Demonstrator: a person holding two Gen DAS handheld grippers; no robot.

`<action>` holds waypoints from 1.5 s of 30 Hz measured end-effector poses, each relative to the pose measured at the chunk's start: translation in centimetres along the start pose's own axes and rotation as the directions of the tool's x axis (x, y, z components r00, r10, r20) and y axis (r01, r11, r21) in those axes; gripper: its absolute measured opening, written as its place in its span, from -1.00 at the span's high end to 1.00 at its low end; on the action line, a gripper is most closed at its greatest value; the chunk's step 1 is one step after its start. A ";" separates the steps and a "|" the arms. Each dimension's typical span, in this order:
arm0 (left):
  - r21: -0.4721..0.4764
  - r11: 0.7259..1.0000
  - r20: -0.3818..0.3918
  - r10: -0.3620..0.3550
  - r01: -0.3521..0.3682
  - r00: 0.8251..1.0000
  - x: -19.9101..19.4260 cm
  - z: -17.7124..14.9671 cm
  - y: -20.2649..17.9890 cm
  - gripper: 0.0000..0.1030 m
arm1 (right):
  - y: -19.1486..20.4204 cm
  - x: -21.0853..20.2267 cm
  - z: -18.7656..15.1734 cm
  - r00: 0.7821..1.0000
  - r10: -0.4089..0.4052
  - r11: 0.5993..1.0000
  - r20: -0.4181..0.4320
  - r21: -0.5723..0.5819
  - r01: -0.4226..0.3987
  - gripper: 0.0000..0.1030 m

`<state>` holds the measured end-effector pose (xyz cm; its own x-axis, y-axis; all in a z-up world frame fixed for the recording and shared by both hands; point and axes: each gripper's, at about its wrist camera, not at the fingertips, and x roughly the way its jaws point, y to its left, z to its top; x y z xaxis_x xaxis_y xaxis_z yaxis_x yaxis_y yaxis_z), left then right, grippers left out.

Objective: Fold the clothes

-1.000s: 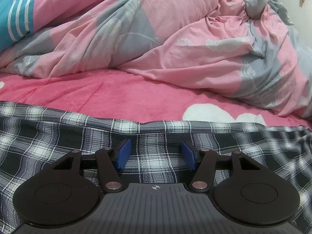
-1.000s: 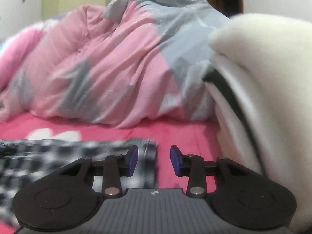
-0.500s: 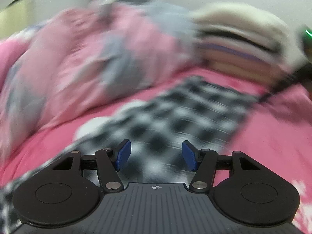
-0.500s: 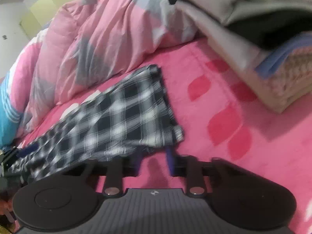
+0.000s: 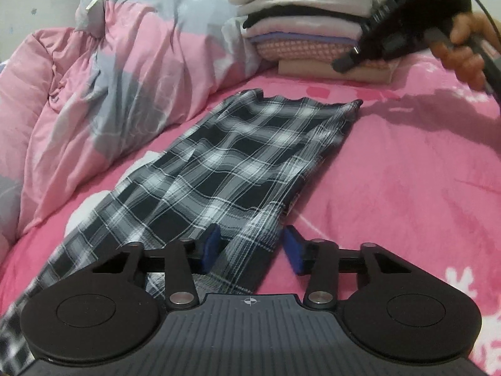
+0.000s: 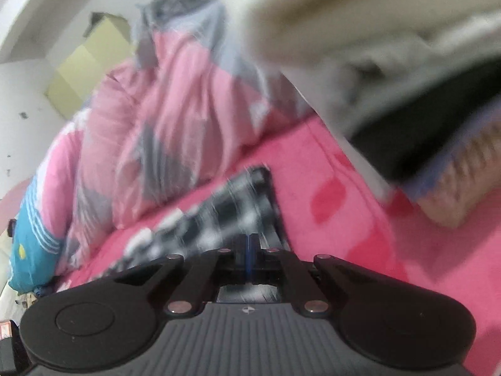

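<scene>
A black-and-white plaid garment (image 5: 238, 156) lies flat as a long strip on the pink bed sheet (image 5: 407, 188). My left gripper (image 5: 252, 247) sits low at its near end. Its jaws are closing, with the cloth's near edge between the blue pads, and the right-hand pad still stands clear of the fabric. A hand (image 5: 463, 47) holds my right gripper (image 5: 341, 62) in the air over the garment's far corner, which lies flat. In the blurred right wrist view that gripper (image 6: 249, 246) is shut, with plaid cloth (image 6: 231, 210) ahead of and beneath it. I see no cloth pinched between its pads.
A stack of folded clothes (image 5: 313, 25) stands at the far end of the bed, close on the right in the right wrist view (image 6: 391, 78). A crumpled pink and grey duvet (image 5: 109, 94) runs along the garment's far side. A blue pillow (image 6: 31, 244) lies further off.
The left gripper swung from facing the duvet across the garment to looking along its length, and its jaws narrowed. The right gripper's jaws went from open to shut near the garment's corner.
</scene>
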<state>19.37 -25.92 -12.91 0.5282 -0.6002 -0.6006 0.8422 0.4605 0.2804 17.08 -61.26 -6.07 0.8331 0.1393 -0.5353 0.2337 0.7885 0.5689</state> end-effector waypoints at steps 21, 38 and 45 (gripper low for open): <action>-0.439 0.865 0.076 -0.235 0.244 0.969 1.5 -0.2 5.3 0.86 | 0.9 1.4 0.7 0.999 -0.014 0.989 -0.035 -0.147 0.009 0.95; -0.632 0.731 0.049 -0.295 0.258 0.954 3.7 -0.7 7.8 0.88 | 5.3 0.0 -4.4 0.991 0.071 0.888 -0.113 -0.445 -0.115 0.86; -0.802 0.527 0.094 -0.354 0.281 0.931 5.3 -2.0 11.1 0.89 | 6.8 5.1 -5.8 0.973 -0.023 0.884 -0.229 -0.460 -0.087 0.87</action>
<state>31.28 -22.68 -14.45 0.2039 -0.7827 -0.5880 0.5059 0.5985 -0.6212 20.00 -51.74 -8.58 0.6901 0.2545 -0.6775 -0.0966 0.9601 0.2624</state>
